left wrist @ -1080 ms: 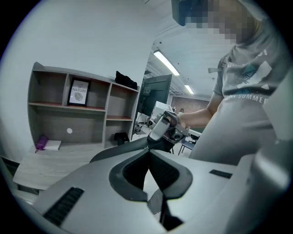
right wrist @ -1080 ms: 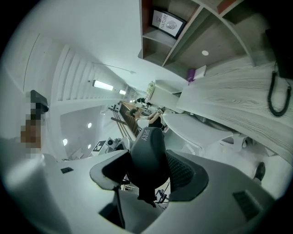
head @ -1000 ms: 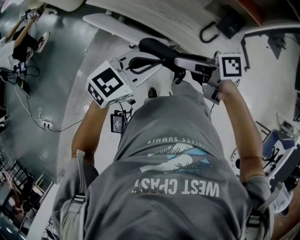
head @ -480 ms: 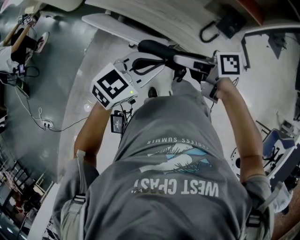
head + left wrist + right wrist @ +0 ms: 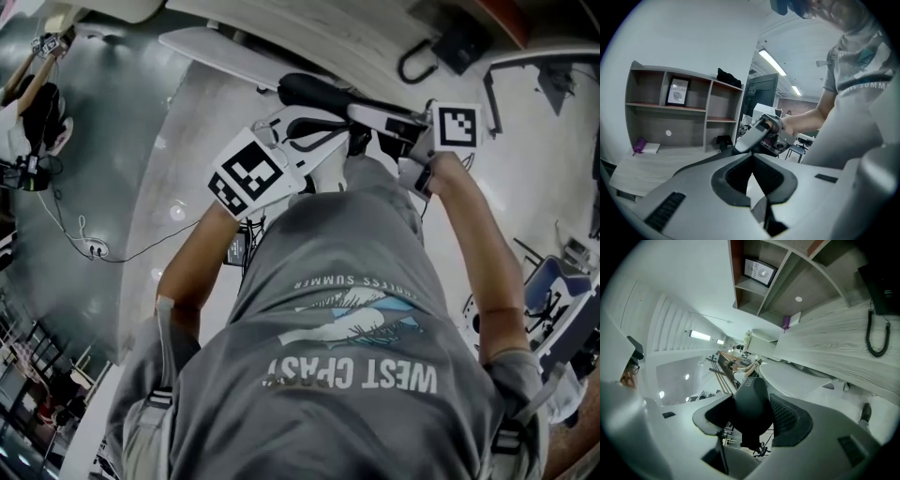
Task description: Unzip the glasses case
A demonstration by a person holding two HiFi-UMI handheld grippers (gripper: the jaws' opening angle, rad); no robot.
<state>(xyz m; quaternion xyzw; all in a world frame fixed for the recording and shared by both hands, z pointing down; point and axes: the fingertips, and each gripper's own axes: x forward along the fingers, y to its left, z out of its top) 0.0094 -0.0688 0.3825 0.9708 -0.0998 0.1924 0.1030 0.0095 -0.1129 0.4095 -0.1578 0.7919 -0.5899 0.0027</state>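
Two grippers up in front of the person: right gripper (image 5: 753,420) has its jaws wide and clamped on the dark glasses case (image 5: 749,399), held in the air, while left gripper (image 5: 752,161) sits near it, jaws fully together, nothing visible between them.

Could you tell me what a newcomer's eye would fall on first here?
The dark grey oval glasses case fills the right gripper view, clamped between the fingers of the right gripper. In the head view the person's grey T-shirt takes up the lower half; above it the left gripper, shut, carries a black-and-white marker cube.
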